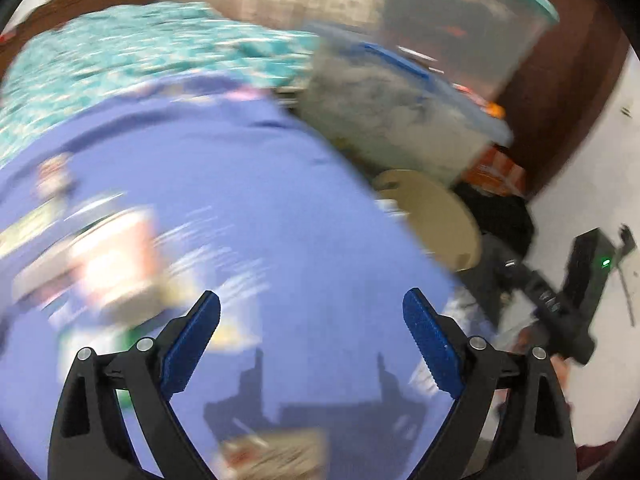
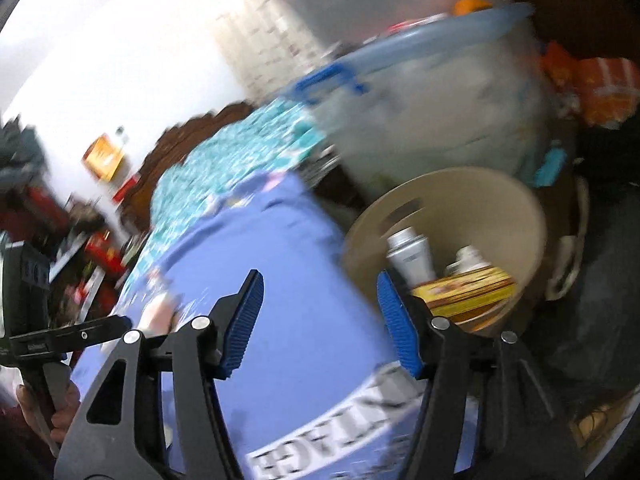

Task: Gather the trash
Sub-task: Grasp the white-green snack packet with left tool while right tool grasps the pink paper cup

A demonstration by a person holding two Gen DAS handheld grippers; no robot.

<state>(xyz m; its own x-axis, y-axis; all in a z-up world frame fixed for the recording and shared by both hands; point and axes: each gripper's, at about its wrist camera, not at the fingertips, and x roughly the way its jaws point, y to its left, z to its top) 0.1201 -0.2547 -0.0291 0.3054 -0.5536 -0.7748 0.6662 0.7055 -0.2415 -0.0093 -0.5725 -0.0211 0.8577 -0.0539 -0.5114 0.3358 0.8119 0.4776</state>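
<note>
Trash sits gathered in the beige bin [image 2: 472, 208] beside the bed — a round, smooth-walled tub with a slot handle cut near its rim. Inside it, a silvery can [image 2: 412, 256] stands roughly upright and leans a little towards the bed, while a flat yellow box [image 2: 468, 292] lies across the bottom, its long axis running from the near wall to the far right. More litter lies on the purple bedsheet [image 1: 260, 200]: a pale carton with a reddish edge [image 1: 116, 260], too blurred to read.

The right gripper [image 2: 320, 320] hovers over the sheet's edge just beside the bin, its ribbed blue pads spread wide with nothing between them. The left gripper [image 1: 312, 344] hangs above the sheet — jaws wide apart and empty too. Behind the bin stands a translucent storage tub with a blue lid [image 2: 432, 120].
</note>
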